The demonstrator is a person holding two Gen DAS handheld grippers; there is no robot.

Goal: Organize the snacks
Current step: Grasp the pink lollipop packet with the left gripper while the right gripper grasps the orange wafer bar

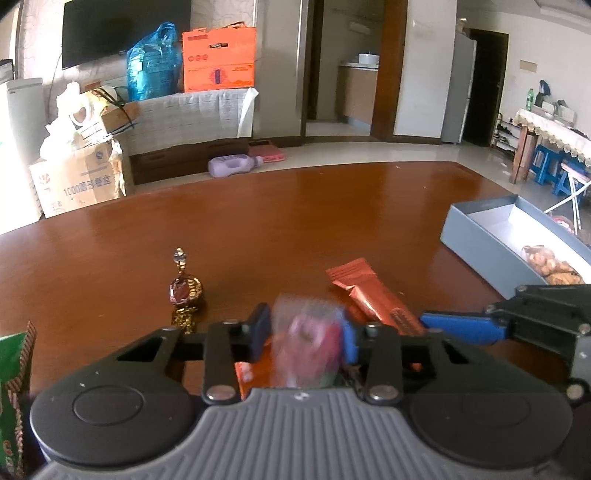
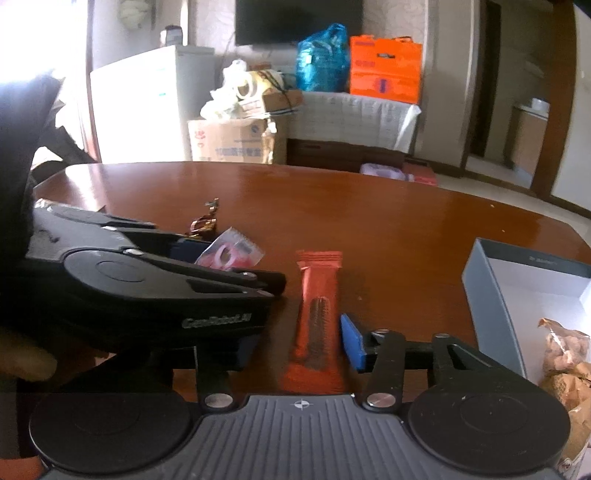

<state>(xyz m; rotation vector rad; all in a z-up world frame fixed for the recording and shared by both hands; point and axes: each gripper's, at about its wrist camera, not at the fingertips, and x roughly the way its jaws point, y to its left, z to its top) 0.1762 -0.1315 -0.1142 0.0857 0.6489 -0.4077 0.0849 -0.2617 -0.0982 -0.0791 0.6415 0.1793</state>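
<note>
Orange bar [image 2: 317, 317] on glossy brown table [image 2: 388, 229], TV [image 1: 122, 31] behind

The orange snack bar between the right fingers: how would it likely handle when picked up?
The orange snack bar lies flat and straight, so it is probably fairly stiff. Its crimped foil-like wrapper looks smooth, so it could slip in a light pinch. It is long and thin, so gripped near one end it may droop or swing.

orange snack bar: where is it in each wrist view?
Left wrist: orange snack bar lies right of centre on the table, just beyond the left gripper.
Right wrist: centre, bar lies lengthwise between the open right gripper's fingers.
Shared landmark: grey box, to the right in both.
</note>
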